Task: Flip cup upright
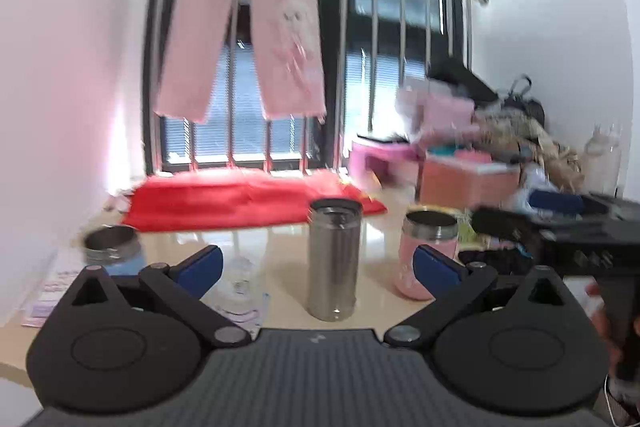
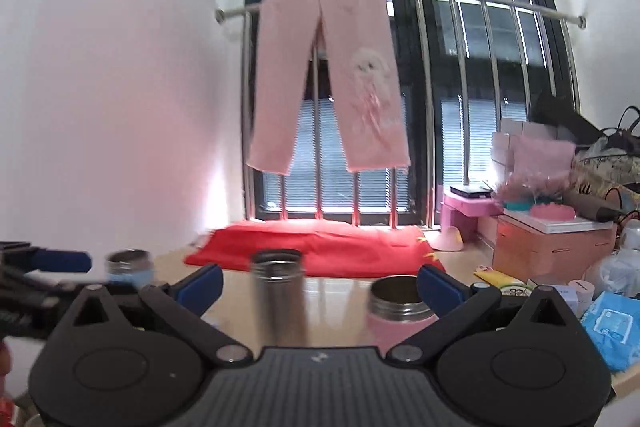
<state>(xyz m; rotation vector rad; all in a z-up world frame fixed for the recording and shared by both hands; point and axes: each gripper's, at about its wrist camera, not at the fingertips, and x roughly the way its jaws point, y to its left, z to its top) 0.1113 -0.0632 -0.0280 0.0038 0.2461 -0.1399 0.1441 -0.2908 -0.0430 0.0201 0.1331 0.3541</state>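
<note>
Blue-padded and spread wide, the left gripper and the right gripper both hang empty over the glossy beige table. Nearest stands the tall steel cup, a brushed cylinder with its threaded mouth upward; flanking it are a squat pink cup and a short blue cup, each with a metal rim and open top. All three look upright, so by my judgement the flip is done and only pulling away remains. Beyond lie a red cloth and soft pink trousers draped on a rail.
</note>
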